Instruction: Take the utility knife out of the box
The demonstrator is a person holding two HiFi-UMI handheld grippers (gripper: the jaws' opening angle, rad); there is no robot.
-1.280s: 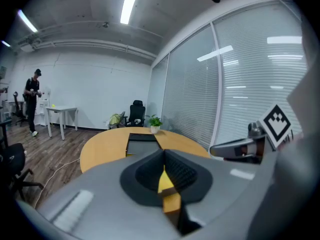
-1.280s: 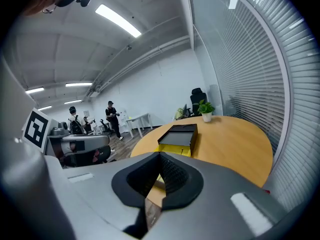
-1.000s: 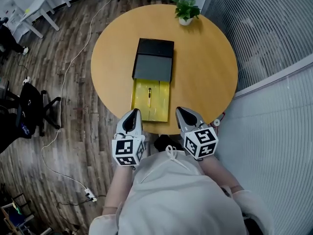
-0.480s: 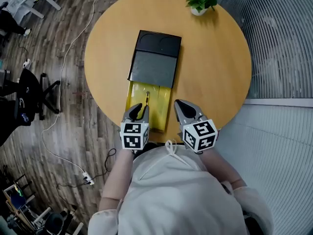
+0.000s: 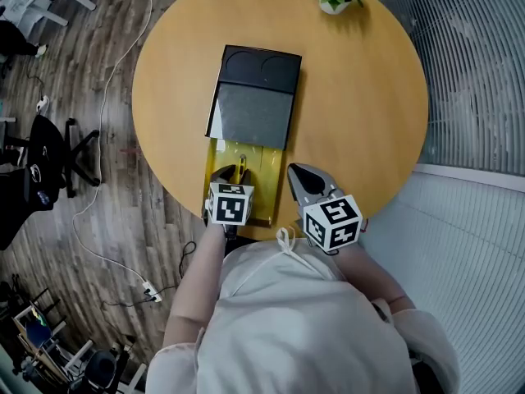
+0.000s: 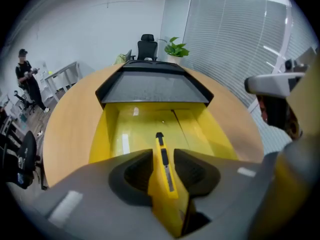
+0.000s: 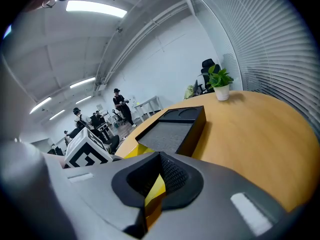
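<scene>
Dropped since a second back, left gripper [image 5: 231, 173] hangs over the yellow tray [image 6: 125, 129] of the box [image 5: 253, 113]; jaws opening, astride the utility knife [image 6: 161, 159] lying in it, not pressing; right gripper [image 5: 302, 176] beside the tray, jaws together; risk: off-centre closing could skid the slim knife away.

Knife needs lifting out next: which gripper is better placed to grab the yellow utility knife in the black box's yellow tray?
Left. The left gripper, jaws opening, straddles the yellow utility knife in the yellow tray; the right gripper hovers beside the black box.
</scene>
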